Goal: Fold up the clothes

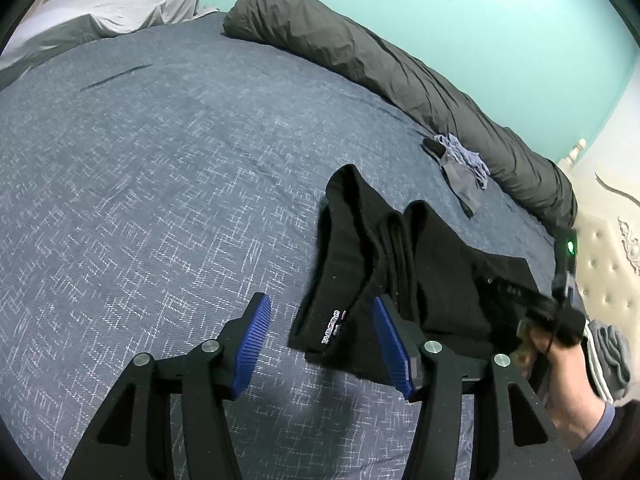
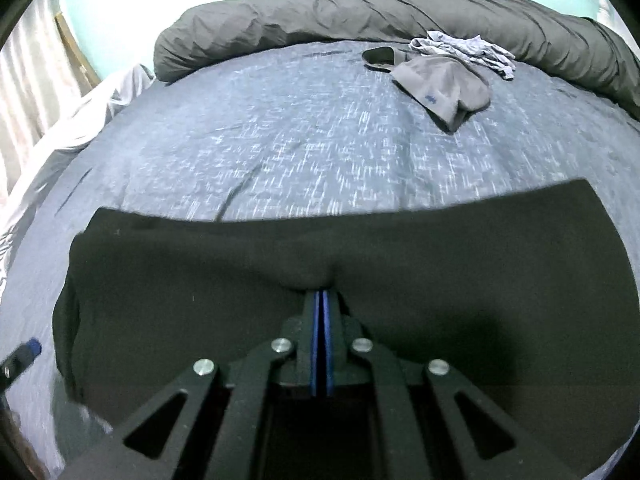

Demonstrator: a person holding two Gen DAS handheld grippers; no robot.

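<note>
A black garment (image 1: 400, 256) lies rumpled on the blue-grey bed cover (image 1: 160, 160), a white-lettered label showing near its front edge. My left gripper (image 1: 320, 299) is open, its blue pads (image 1: 256, 340) wide apart, with the garment's left edge between them and neither pad pressing on it. In the right wrist view the same black garment (image 2: 360, 248) spreads wide across the frame. My right gripper (image 2: 320, 294) is shut on a pinched fold of it. The hand (image 1: 568, 376) holding that gripper shows at the right of the left wrist view.
A grey garment (image 2: 440, 84) and a pale blue one (image 2: 468, 52) lie farther back on the bed. A rolled dark grey duvet (image 1: 380, 64) runs along the far edge by the teal wall. Pale bedding (image 1: 120, 8) is at the far left, a tufted headboard (image 1: 608, 272) at right.
</note>
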